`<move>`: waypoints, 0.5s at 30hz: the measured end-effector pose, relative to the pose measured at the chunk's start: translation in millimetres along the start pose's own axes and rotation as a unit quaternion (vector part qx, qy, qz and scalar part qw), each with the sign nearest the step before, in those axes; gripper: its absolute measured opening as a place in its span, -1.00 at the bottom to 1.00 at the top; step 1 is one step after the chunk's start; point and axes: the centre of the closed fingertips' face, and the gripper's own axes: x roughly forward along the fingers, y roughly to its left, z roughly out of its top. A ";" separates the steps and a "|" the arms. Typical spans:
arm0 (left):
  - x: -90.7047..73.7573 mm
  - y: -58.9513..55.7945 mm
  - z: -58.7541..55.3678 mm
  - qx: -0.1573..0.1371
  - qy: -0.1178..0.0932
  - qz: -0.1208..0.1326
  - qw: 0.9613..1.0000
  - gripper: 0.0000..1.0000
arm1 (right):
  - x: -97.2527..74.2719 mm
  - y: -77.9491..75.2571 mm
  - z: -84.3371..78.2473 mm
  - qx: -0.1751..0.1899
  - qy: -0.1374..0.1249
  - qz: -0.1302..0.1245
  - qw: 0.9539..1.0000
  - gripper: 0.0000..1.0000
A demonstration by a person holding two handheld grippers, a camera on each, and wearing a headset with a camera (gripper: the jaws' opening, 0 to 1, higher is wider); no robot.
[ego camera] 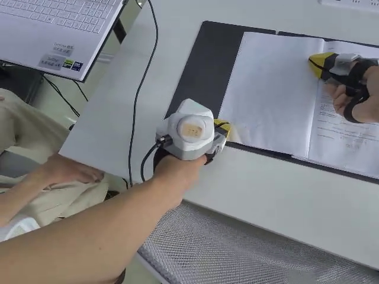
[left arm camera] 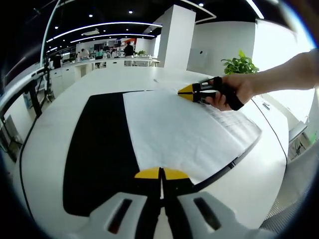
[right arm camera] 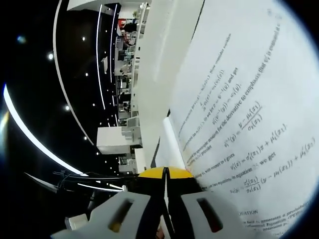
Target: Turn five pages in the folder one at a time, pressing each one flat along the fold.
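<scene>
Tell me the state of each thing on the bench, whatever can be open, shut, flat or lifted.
folder: open, black cover lying flat.
turned page: blank side up, lying flat.
printed page: face up, right of the fold.
left gripper: jaws shut, at the turned page's near corner.
right gripper: jaws shut, by the fold.
laptop: lid open.

Left hand-held gripper [ego camera: 221, 125]: white, yellow-tipped, black cable [ego camera: 143, 165]; trousers [ego camera: 18, 125] perhaps beige.
</scene>
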 end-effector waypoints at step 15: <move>0.0 -1.8 -0.8 0.000 -0.004 -0.001 1.000 -1.00 | 27.2 9.2 46.8 0.036 -0.090 0.014 0.995 -1.00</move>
